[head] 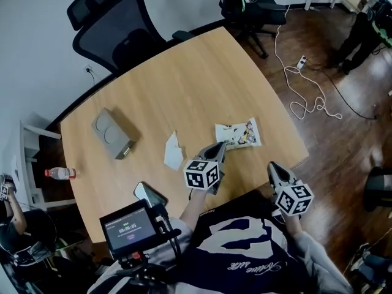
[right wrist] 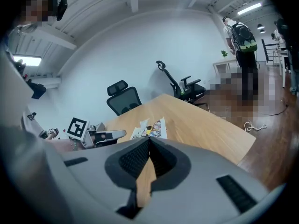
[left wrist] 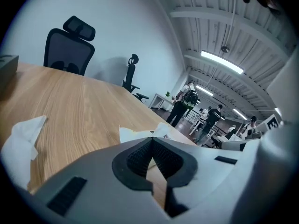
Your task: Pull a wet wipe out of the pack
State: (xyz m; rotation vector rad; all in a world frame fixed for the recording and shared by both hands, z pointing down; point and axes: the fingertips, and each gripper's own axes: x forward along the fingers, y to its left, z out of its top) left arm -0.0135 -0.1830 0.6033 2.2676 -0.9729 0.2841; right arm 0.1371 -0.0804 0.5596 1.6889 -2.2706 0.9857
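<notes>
Open tabletop [head: 196, 72] beyond pack [head: 239, 133]; wipe [head: 174, 151], box [head: 113, 133] leftward.

You have one table [head: 184, 78], one wipe pack [head: 238, 133], one loose wipe [head: 174, 150] and one grey box [head: 113, 133]. You hold two grippers (left gripper [head: 219, 146], right gripper [head: 271, 165]). Count also two office chairs [head: 119, 32] [head: 251, 5] and one bottle [head: 60, 173] off the table.

Printed pack [head: 238, 133] flat; white wipe [head: 173, 151] lying nearby
</notes>
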